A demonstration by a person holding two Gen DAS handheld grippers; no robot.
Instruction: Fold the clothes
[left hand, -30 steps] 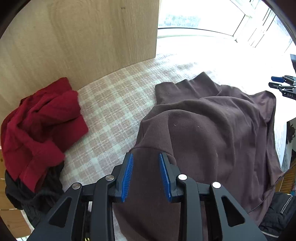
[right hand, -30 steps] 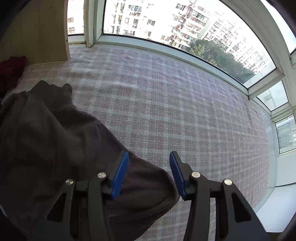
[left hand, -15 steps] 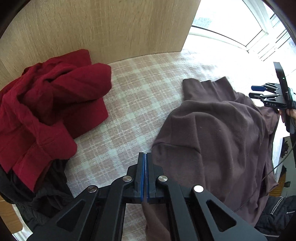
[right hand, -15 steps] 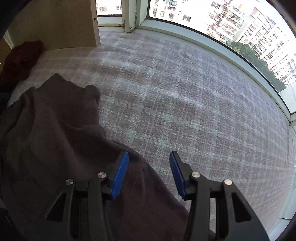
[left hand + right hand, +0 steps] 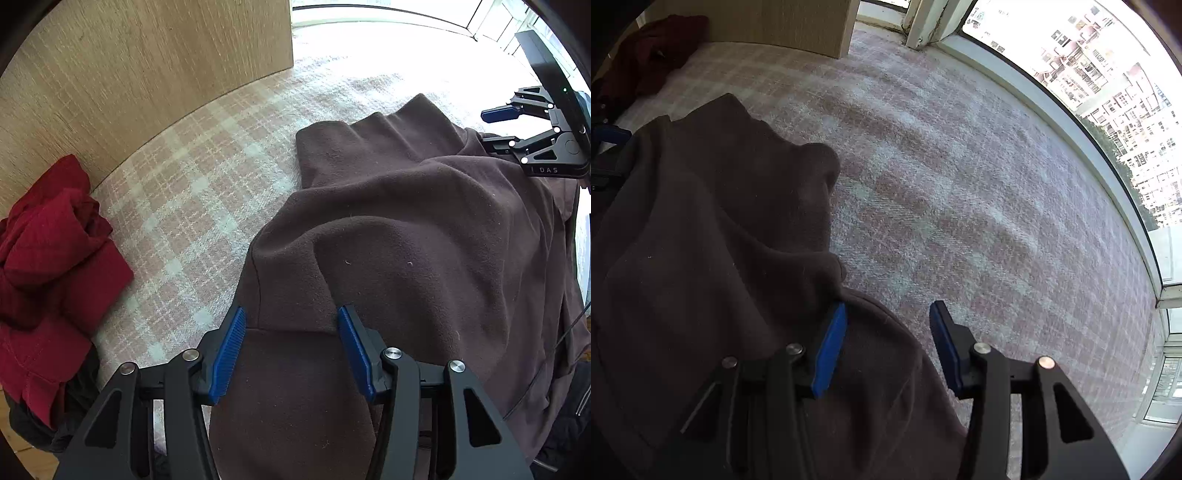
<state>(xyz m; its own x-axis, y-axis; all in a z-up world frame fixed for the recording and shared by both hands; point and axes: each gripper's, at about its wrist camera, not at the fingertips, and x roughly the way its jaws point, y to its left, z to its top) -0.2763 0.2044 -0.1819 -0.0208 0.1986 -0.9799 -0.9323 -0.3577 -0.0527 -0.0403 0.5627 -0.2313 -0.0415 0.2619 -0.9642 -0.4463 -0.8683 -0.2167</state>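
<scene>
1. The left gripper (image 5: 291, 345) points steeply down over the near edge of a brown garment (image 5: 424, 236). Its jaws are opening, and a fold of the brown cloth lies in the gap between the blue pads (image 5: 227, 350), which do not press on it.
2. The right gripper (image 5: 888, 345) also points steeply down, at the other side of the same garment (image 5: 713, 236). Its jaws stand part-way apart: the left pad sits over the cloth's edge, the right pad over the bare plaid cover (image 5: 979, 206). Nothing is pinched between them.
3. In the left wrist view the right gripper (image 5: 517, 125) shows at the far right edge of the garment, its blue tip just above the cloth.
4. The brown garment lies rumpled on the plaid cover (image 5: 192, 199), with a squared end reaching toward the window and the bulk humped in the middle.
5. A red garment (image 5: 51, 258) lies crumpled well apart to the left, against a wooden panel (image 5: 140, 66), on top of something dark (image 5: 44, 424).
6. A window (image 5: 1108, 92) curves along the cover's far edge.
</scene>
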